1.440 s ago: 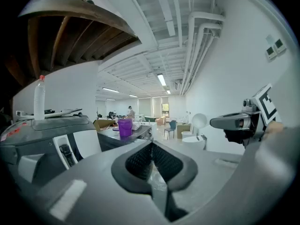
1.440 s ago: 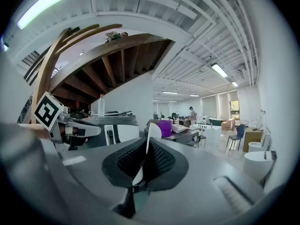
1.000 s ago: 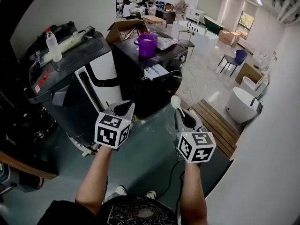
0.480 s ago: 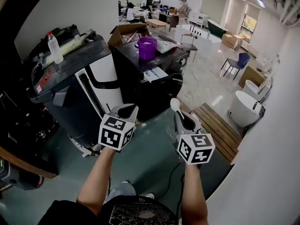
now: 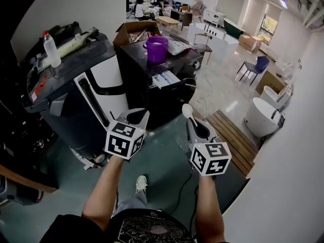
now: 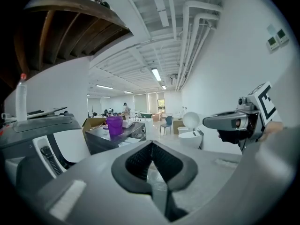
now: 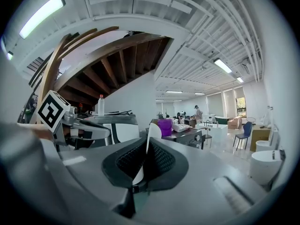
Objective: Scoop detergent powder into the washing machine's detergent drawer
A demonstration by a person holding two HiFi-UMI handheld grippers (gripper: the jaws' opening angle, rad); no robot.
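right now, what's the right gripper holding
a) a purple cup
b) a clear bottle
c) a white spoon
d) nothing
c: the right gripper has its jaws closed on the handle of a white spoon, and the spoon's bowl sticks up past the jaw tips.

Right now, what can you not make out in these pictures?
Spoon: whether its bowl holds powder; tiny in the head view, edge-on in the right gripper view.
Purple tub: its contents; too small and distant in every view.
Washing machine: its detergent drawer; too small to pick out in any view.
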